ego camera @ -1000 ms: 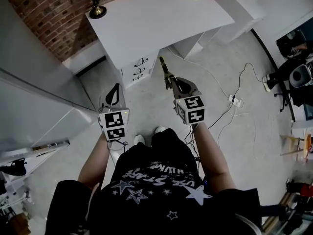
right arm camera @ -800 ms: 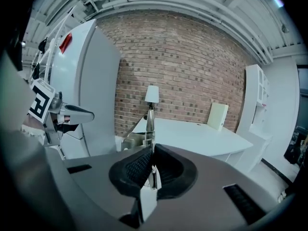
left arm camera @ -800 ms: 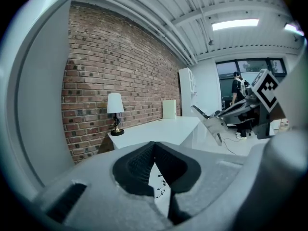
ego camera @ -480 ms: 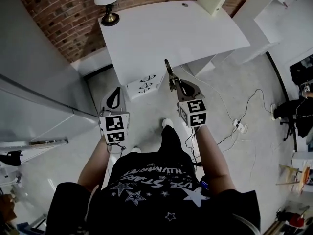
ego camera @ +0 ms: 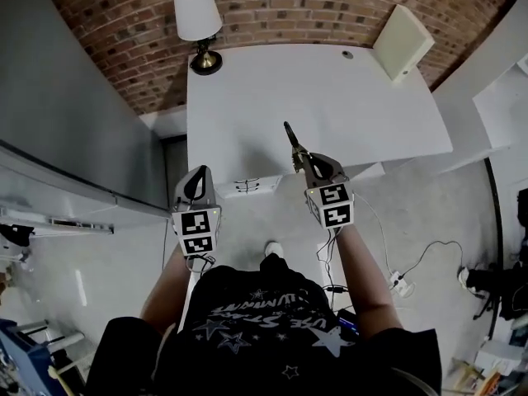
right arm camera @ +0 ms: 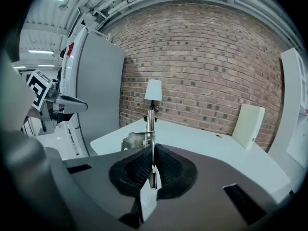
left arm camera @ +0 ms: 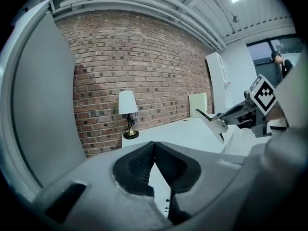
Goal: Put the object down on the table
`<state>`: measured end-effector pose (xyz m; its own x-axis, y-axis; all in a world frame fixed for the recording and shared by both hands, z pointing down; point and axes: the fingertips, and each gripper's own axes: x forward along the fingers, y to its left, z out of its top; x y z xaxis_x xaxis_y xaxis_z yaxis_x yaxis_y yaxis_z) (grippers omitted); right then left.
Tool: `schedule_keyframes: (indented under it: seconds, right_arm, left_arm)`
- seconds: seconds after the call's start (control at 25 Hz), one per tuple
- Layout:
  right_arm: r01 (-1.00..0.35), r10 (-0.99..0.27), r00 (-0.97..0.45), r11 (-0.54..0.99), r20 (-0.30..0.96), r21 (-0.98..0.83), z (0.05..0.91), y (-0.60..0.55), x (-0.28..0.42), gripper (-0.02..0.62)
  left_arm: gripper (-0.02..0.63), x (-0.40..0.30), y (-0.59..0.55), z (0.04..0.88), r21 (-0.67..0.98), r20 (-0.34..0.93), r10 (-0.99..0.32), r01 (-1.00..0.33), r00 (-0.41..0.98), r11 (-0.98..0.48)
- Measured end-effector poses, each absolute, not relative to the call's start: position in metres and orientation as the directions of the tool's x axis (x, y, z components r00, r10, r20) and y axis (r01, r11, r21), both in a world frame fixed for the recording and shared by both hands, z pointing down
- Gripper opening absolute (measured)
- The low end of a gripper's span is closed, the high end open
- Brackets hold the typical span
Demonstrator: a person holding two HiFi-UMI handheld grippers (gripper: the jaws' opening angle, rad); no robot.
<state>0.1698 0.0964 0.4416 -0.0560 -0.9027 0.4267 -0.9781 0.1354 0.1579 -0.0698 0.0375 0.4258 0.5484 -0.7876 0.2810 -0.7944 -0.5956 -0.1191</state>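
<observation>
My right gripper (ego camera: 304, 157) is shut on a slim metal tool (ego camera: 293, 139) whose dark tip points out over the white table (ego camera: 346, 89). In the right gripper view the tool (right arm camera: 151, 129) stands upright between the pressed pads, with a white tag hanging below them. The left gripper (ego camera: 196, 178) hovers over the floor just short of the table's front left corner. Its pads (left arm camera: 144, 162) meet at the tips with nothing between them. The left gripper view shows the right gripper (left arm camera: 231, 117) and the tool from the side.
A table lamp (ego camera: 198, 23) stands at the table's back left and a cream board (ego camera: 403, 30) leans at the back right, against a brick wall. Drawer handles (ego camera: 247, 186) show under the front edge. A grey panel (ego camera: 74, 139) stands to the left. Cables (ego camera: 396, 280) lie on the floor.
The person has stepped toward the table. Both grippers have come closer to it, and the tool's tip now reaches over the tabletop. Both grips look unchanged.
</observation>
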Motion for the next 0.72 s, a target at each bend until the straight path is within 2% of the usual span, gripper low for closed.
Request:
schedule_keyframes:
  seconds: [0.4, 0.72]
  right_arm:
    - [-0.9, -0.873, -0.13, 0.302, 0.471, 0.313, 0.444, 0.026, 0.199, 0.005]
    - [-0.814, -0.855, -0.093, 0.36, 0.511, 0.455, 0.45, -0.055, 0.202, 0.005]
  left_arm:
    - [0.017, -0.038, 0.005, 0.426, -0.083, 0.319, -0.803, -0.829, 0.503, -0.553]
    - [0.017, -0.026, -0.081, 0.44, -0.063, 0.348, -0.773, -0.81, 0.529, -0.583]
